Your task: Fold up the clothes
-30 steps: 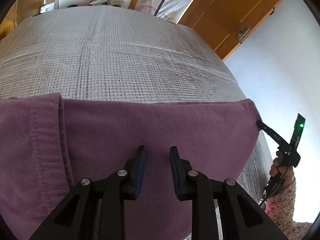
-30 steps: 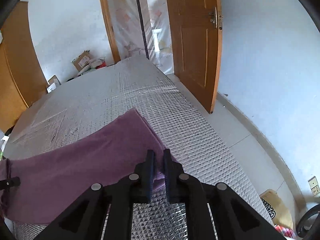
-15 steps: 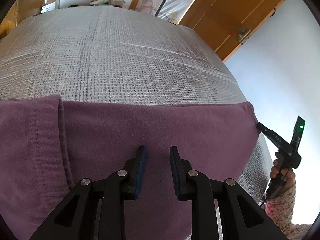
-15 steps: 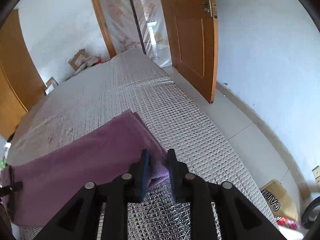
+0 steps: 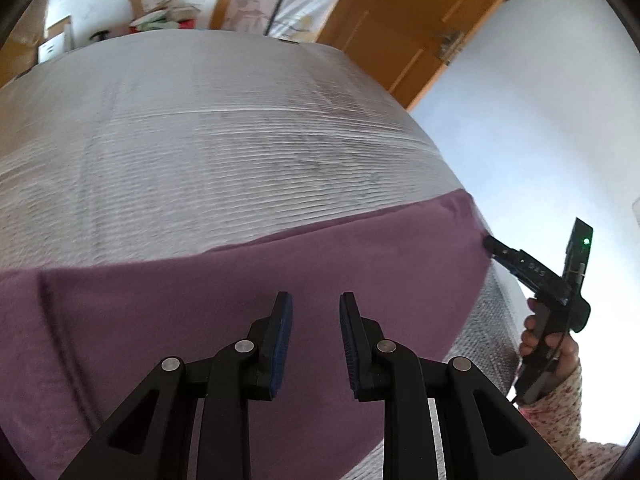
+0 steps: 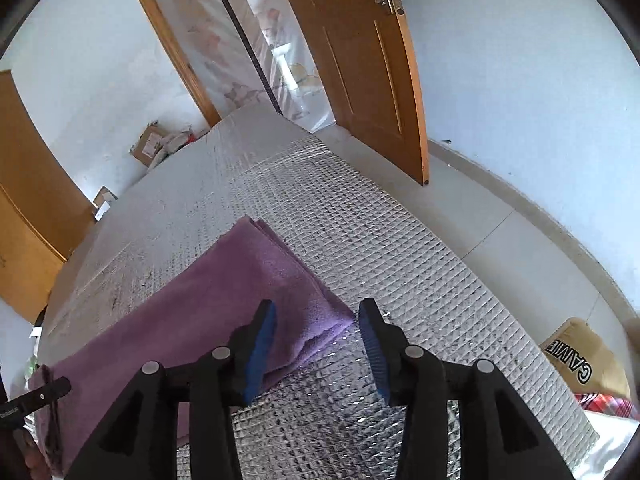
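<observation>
On the silver mat point(image 6: 400, 264) — purple garment point(image 6: 224, 300) folded once, more folds likely left; right gripper point(image 6: 318, 340) just spread off its corner, left gripper point(image 5: 316, 340) spread, empty.

Purple fleece garment point(image 6: 208, 304) lies folded into long flat band across silver quilted mat point(image 6: 360, 240), parallel to near edge. Right end shows stacked layers, edges slightly stepped, near-right corner rumpled and lifted a little off mat. In left wrist view, same garment point(image 5: 280, 272) spreads smooth, far edge straight, stitched seam running near left end.
</observation>
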The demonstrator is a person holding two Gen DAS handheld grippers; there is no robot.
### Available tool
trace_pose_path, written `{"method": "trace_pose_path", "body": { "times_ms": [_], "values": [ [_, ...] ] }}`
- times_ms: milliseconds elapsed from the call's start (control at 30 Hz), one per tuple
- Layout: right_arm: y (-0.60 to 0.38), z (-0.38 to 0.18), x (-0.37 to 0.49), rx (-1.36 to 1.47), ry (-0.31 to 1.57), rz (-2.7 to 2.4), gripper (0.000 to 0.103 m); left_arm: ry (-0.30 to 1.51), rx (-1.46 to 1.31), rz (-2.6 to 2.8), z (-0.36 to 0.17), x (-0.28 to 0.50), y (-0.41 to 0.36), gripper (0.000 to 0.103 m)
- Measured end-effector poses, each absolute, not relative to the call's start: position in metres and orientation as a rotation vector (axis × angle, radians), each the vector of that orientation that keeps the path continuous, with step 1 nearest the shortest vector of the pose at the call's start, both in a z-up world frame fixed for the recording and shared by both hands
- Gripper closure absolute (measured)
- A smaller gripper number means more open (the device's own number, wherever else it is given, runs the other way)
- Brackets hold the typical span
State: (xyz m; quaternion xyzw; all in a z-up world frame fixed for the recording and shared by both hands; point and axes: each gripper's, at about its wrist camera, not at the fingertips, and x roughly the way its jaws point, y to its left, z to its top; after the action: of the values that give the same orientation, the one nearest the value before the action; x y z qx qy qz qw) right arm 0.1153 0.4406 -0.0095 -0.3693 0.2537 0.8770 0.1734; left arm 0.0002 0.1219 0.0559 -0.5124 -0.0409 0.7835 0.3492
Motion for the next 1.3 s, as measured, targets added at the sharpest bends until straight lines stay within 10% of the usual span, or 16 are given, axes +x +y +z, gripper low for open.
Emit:
{"method": "trace_pose_path", "body": {
  "times_ms": [400, 1300],
  "values": [
    [0.434, -0.012, 0.109, -1.043, 0.713, 2.511, 0.087, -0.077, -1.325, 1.921, 0.058, 0.002, 0.162, 0.078],
    [0.351, 0.031, 0.108, -0.95, 0.489, 2.883, 0.089, -0.259, -1.374, 1.81, 0.041, -0.01, 0.17, 0.078]
  ]
}}
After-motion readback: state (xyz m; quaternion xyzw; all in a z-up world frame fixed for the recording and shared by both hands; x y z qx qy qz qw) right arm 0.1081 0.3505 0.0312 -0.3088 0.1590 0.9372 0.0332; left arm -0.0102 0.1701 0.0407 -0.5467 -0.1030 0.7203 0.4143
